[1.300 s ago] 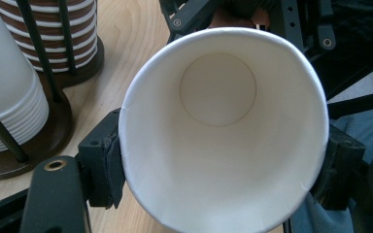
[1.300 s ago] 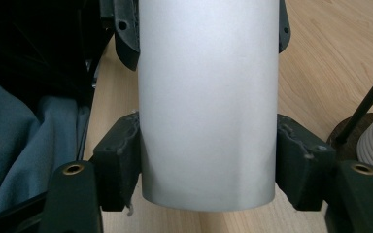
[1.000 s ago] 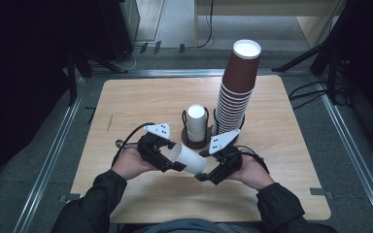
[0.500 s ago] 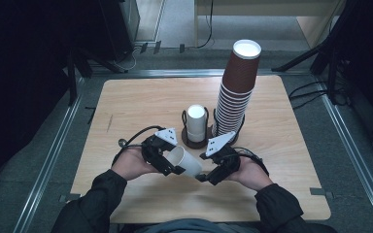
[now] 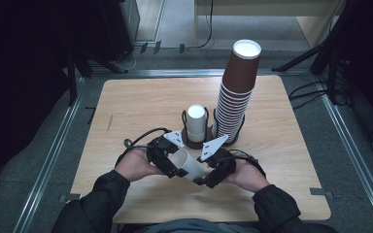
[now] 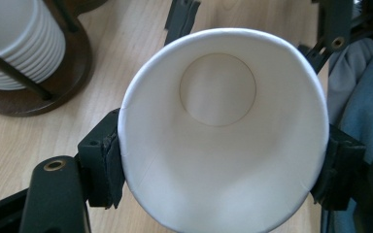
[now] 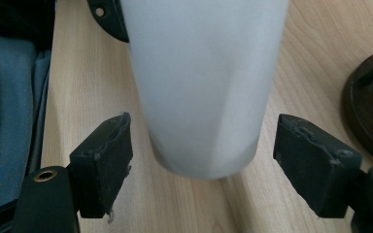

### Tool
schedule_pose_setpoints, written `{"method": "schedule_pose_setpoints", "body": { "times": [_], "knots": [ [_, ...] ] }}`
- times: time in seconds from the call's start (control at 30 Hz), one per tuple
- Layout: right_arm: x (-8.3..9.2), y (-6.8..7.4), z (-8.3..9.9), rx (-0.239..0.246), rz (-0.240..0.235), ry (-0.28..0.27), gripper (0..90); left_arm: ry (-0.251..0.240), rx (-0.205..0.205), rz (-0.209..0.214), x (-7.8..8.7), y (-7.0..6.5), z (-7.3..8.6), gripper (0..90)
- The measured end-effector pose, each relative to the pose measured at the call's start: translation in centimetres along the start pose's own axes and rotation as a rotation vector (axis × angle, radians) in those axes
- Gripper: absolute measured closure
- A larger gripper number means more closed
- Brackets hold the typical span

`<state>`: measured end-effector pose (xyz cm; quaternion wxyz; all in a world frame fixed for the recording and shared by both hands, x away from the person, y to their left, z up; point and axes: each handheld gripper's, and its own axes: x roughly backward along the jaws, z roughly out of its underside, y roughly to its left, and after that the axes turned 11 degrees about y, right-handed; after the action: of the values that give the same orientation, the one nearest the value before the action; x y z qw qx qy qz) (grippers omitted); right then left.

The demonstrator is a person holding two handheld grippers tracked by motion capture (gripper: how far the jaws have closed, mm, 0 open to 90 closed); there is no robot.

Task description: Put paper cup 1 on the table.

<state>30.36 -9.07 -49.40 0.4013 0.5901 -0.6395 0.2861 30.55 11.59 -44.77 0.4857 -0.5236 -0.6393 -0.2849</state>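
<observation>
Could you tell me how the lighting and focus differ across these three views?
High view: the table is lit, its surroundings nearly black. Left gripper view: the cup is sharp and evenly lit, with soft shading inside. Right gripper view: the cup's outer wall looks soft and slightly washed out, while the pads are crisp.

White paper cup [image 5: 188, 164], empty, tipped sideways above table.

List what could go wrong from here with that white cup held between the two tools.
The left tool pinches the white paper cup at its rim, already squeezed out of round; more pressure could crease it.
The right tool stands open around the cup's base without touching; closing off-centre could twist it loose.
The tall brown cup stack stands close behind; a bump might topple it.
</observation>
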Motion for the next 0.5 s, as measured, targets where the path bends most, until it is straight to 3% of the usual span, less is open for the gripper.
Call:
{"method": "schedule_pose_setpoints", "body": {
  "times": [0.5],
  "knots": [
    [-0.60, 0.46, -0.56, 0.017, -0.045, -0.027, 29.5, 0.002, -0.017, 0.017, -0.18, -0.51, -0.50, 22.9]
  ]
}}
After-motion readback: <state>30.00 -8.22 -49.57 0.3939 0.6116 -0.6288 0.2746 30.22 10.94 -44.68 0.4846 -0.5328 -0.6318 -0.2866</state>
